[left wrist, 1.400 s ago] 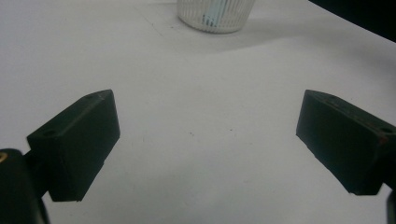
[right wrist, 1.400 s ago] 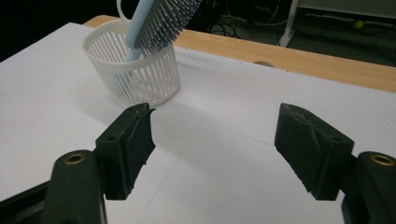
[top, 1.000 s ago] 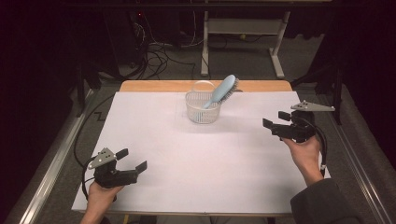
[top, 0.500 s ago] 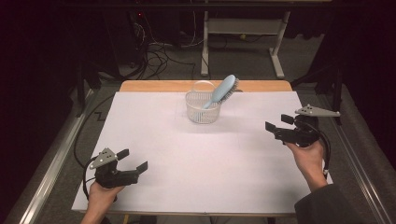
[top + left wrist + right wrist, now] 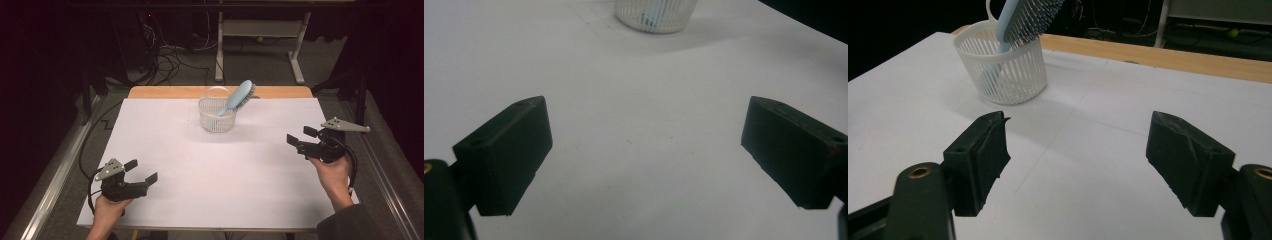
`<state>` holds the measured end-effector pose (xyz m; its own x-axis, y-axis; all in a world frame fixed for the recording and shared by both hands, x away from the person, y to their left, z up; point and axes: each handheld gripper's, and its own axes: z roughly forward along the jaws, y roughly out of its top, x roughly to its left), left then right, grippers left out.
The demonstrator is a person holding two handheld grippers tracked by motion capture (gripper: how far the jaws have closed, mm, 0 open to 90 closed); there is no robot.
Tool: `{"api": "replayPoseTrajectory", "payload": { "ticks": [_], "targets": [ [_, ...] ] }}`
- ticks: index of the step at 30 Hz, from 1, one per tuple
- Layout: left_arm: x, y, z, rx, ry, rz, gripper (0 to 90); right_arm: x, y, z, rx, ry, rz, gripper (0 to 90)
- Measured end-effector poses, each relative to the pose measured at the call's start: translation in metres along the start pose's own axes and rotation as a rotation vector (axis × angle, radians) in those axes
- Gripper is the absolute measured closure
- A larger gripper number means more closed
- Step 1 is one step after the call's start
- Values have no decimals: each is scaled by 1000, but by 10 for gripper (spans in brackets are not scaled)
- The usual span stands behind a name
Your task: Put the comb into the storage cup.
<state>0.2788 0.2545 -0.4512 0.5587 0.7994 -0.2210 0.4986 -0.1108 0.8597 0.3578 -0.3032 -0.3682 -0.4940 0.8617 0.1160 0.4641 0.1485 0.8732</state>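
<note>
Both grippers stand released with nothing between their jaws: left gripper [image 5: 142,171] low at the near edge of the white table [image 5: 165,130], right gripper [image 5: 299,140] off to the side, its jaws having just been opening further. The blue hairbrush [image 5: 238,97] stands handle-down in the white basket [image 5: 216,116], bristle head leaning over the rim, well ahead of both sets of fingertips. Likely risk: the light basket tips or slides if either gripper pulls the brush sideways, or knocks the overhanging head on approach.
</note>
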Motion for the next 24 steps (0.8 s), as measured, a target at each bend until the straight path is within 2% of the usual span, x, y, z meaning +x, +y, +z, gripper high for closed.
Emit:
{"api": "replayPoseTrajectory", "payload": {
  "ticks": [18,24],
  "targets": [
    [-1,0,0,-1,-1,2,54,2,-17,-15,-18,7,-4,241],
    [-1,0,0,-3,2,2,54,3,-24,-19,-28,25,-1,232]
  ]
}}
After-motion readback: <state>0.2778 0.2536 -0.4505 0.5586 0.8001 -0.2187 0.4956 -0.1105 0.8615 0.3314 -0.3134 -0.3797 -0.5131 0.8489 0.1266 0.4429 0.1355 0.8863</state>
